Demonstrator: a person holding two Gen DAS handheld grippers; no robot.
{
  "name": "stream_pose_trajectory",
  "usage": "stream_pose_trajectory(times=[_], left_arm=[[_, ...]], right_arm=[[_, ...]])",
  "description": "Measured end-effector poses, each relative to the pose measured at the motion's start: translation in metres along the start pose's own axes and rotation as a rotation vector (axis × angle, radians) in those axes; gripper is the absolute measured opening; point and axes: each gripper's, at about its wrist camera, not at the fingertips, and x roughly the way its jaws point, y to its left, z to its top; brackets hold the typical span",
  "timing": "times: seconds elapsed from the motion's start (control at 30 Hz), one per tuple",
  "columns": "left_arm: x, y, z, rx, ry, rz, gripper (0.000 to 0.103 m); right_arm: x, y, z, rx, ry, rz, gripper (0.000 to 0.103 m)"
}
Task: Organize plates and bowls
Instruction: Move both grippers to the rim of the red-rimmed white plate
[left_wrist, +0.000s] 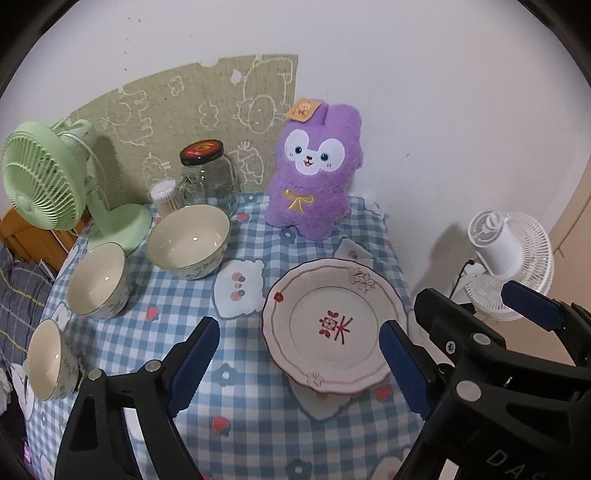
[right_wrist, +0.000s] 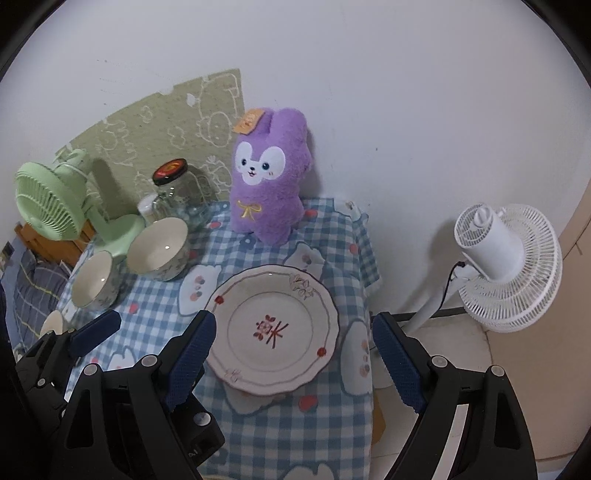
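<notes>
Checked-cloth table (left_wrist: 258, 424) under plate (left_wrist: 332, 325), three bowls (left_wrist: 188, 240), plush (left_wrist: 314, 166), jar (left_wrist: 210, 173), fan (left_wrist: 48, 181).

One scalloped white ceramic plate (left_wrist: 334, 326) with a red motif sits on the blue-and-white checked tablecloth (left_wrist: 255, 424). Three cream ceramic bowls are on it: a large one (left_wrist: 189, 240), a medium one (left_wrist: 98, 280) and a small one (left_wrist: 50, 360). There are two fans, a mint-green desk fan (left_wrist: 48, 181) and a white floor fan (left_wrist: 511, 258). One purple plush rabbit (left_wrist: 314, 173), one clear glass jar with a black lid (left_wrist: 208, 175) and one clear tub of cotton swabs (left_wrist: 165, 195) complete the count.
</notes>
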Motion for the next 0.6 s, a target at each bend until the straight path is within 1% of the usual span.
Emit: stream_pose_trajectory(times=[0.3,0.4,0.47,0.5,0.53,0.57,0.6], left_arm=[[0.048,-0.001,0.002,-0.012,0.029,0.032,0.083],[0.061,0.000,0.002,-0.018,0.040,0.046,0.080],[0.072,0.001,0.001,-0.029,0.061,0.044,0.077],[0.076,0.001,0.001,-0.033,0.070,0.047,0.077],[0.080,0.001,0.000,-0.036,0.077,0.062,0.077],[0.084,0.000,0.000,-0.033,0.084,0.090,0.076],[0.087,-0.001,0.000,-0.031,0.086,0.093,0.075]], right_arm=[[0.050,-0.009,0.005,0.001,0.029,0.013,0.088],[0.064,-0.011,0.004,0.000,0.042,0.014,0.084],[0.073,-0.014,0.005,0.007,0.042,0.014,0.081],[0.076,-0.015,0.004,0.010,0.031,0.014,0.076],[0.079,-0.016,0.004,0.012,0.027,0.011,0.073],[0.083,-0.017,0.004,0.012,0.029,0.005,0.073],[0.086,-0.017,0.004,0.013,0.036,0.005,0.073]])
